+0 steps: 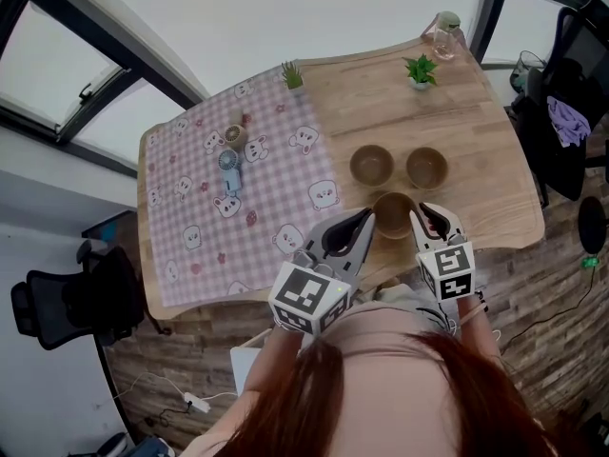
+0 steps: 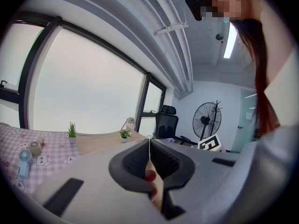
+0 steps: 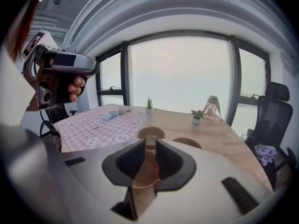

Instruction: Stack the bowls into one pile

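Brown bowl [image 1: 393, 212] is sitting just beneath the parted fingers [image 3: 128, 160] of the right gripper [image 1: 430, 217]; clipping its rim is risking a tip. Fingers of the left gripper [image 1: 364, 219] are pressing together, empty.

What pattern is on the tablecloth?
Pink-and-white checks with little white cartoon animals; the tablecloth shows best in the head view.

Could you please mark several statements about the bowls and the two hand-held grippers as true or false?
1. Three bowls stand on the table, none stacked. True.
2. The bowls sit on the pink checked cloth. False: they sit on bare wood beside it.
3. The left hand-held gripper has its jaws together. True.
4. The right hand-held gripper clamps a bowl. False: its jaws stand apart, gripping nothing.
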A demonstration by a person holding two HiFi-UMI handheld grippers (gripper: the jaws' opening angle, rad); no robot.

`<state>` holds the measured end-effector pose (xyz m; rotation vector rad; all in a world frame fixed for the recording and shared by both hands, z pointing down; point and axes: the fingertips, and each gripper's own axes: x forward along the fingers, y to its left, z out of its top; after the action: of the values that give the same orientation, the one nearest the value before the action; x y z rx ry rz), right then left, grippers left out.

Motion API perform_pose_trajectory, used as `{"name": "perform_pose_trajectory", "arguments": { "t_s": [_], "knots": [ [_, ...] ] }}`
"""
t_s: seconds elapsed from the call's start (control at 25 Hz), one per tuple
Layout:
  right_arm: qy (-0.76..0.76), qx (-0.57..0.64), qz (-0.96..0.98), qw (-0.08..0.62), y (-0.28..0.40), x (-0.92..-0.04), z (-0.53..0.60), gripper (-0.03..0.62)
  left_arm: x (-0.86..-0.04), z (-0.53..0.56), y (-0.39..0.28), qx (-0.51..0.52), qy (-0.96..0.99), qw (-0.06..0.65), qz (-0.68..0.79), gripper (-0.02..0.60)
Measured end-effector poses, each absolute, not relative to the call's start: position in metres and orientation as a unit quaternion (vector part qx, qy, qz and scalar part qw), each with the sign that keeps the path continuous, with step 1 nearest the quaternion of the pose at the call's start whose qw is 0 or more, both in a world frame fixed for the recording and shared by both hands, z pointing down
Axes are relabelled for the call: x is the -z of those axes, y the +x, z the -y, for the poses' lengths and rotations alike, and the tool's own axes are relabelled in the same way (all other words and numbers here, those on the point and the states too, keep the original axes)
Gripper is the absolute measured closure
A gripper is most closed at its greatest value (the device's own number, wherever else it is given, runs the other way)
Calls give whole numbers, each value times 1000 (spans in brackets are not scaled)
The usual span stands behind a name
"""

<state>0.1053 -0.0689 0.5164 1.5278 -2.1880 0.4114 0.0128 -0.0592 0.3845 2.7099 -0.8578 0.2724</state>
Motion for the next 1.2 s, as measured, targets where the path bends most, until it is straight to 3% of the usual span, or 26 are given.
{"name": "perform_pose_trajectory", "arguments": {
  "t_s": [1.2],
  "knots": [
    [571,-241,739,264,125,-612,79,517,-407,84,12,-108,942,172,268,571]
  ]
}}
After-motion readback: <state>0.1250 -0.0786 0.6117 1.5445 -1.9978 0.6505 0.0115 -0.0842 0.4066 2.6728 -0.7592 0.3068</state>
